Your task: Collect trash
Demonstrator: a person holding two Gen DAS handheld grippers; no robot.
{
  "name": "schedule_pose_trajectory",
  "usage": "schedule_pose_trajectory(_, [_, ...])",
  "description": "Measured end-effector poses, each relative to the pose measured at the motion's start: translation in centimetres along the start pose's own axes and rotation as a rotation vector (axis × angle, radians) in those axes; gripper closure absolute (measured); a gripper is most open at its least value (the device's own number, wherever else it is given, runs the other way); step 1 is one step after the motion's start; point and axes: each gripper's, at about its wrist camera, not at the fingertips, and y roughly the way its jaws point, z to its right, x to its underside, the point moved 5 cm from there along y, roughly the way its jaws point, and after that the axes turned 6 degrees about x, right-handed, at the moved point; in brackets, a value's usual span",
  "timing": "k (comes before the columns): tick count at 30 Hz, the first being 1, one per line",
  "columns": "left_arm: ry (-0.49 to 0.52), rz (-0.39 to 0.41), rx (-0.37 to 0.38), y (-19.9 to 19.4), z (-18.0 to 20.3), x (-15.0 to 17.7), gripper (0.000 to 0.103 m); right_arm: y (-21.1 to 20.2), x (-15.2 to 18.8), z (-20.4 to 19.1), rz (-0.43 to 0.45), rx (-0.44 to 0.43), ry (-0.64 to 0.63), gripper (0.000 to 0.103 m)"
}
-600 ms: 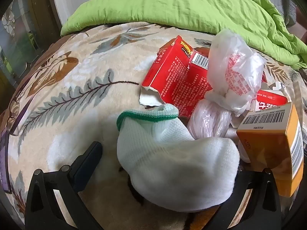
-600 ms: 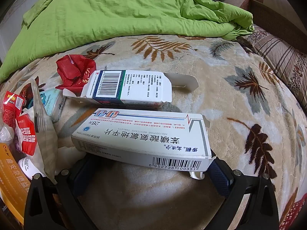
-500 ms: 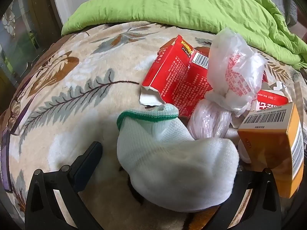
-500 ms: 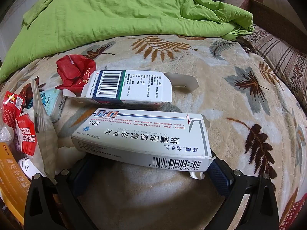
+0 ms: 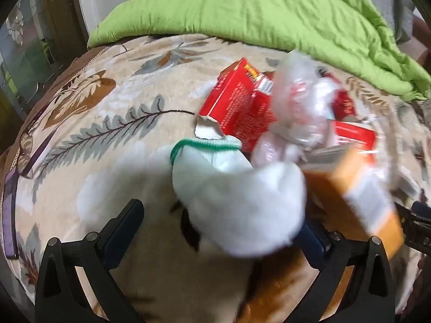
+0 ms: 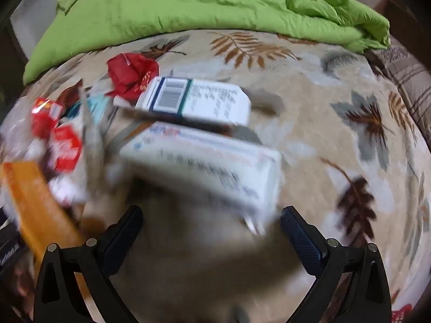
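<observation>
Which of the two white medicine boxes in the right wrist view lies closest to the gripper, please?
The long white box, blurred, lies just ahead of the open right gripper. The other white box, with the barcode and dark green stripe, lies farther off, beside the red wrapper.

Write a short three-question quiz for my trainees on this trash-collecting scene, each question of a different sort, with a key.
1. True or false: the left tool has its fingers spread wide, with the white sock lying between them.
2. Multiple choice: in the right wrist view, what lies just in front of the right tool? A) a glass bottle B) a long white medicine box C) a metal spoon
3. Fill in: the bedding heaped at the far edge of the leaf-patterned blanket is a ____ quilt.

Key: 1 true; 2 B; 3 green.
</observation>
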Motion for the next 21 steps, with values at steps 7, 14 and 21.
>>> schedule_pose_trajectory(7, [0.027, 0.115, 0.006, -6.1, 1.3, 2.4, 0.000, -7.6, 3.1, 1.5, 0.124, 0.003, -0.030, 0.000])
schedule_pose_trajectory(14, [0.083, 0.277, 0.001, -13.8, 1.8, 5.7, 0.000, -14.4, 6.3, -0.5, 0.393, 0.038, -0.094, 0.000])
schedule_pose_trajectory(21, [0.087, 0.433, -0.020, -19.2, 1.9, 9.0, 0.000, -18.6, 10.1, -1.1, 0.581, 0.014, -0.121, 0.000])
